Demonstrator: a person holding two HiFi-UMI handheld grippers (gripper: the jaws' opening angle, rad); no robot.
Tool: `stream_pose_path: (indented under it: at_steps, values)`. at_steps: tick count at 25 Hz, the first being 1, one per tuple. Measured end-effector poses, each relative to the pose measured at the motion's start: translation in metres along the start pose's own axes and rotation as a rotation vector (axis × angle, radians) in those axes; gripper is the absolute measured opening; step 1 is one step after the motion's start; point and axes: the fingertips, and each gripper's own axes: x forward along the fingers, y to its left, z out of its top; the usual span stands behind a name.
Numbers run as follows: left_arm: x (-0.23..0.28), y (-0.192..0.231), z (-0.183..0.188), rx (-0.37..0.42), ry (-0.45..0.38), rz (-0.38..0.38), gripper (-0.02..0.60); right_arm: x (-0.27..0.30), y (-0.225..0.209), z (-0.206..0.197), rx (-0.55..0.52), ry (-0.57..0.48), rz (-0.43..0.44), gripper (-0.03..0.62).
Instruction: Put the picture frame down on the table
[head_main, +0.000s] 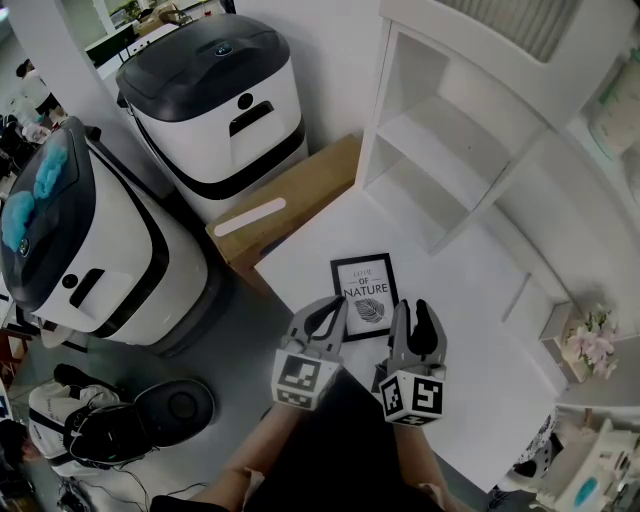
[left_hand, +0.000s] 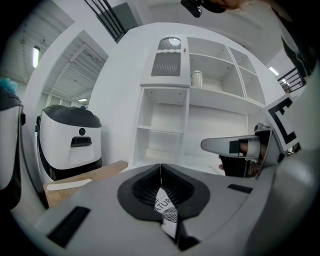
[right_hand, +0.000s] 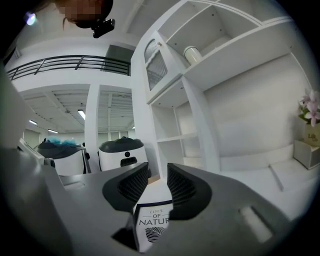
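Note:
The picture frame (head_main: 365, 297), black-edged with a leaf print, appears to lie flat on the white table (head_main: 480, 330) near its left edge. Both grippers hover just in front of its near side. My left gripper (head_main: 335, 306) sits by the frame's near left corner. In the left gripper view its jaws (left_hand: 161, 172) meet at the tips, and the print (left_hand: 166, 209) shows below them. My right gripper (head_main: 413, 312) is at the frame's near right corner. Its jaws (right_hand: 157, 182) stand a narrow gap apart with nothing between them, and the frame (right_hand: 152, 225) shows underneath.
A white shelf unit (head_main: 440, 150) stands on the table behind the frame, with a jar (left_hand: 197, 78) on an upper shelf. A brown box (head_main: 290, 195) and two white-and-black machines (head_main: 215, 100) (head_main: 90, 250) stand to the left. A flower pot (head_main: 590, 345) is at the right.

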Motion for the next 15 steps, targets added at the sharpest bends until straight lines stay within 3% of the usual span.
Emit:
stream_pose_path:
  at_steps: [6,15]
  values:
    - [0.000,-0.001,-0.001,-0.003,0.000,-0.002,0.012,-0.001,0.003,0.001,-0.008,-0.010,0.001,0.006]
    - [-0.001,0.002,0.002,0.006,-0.010,-0.001,0.012,0.004,0.012,-0.013,-0.049,0.044,0.028,0.005]
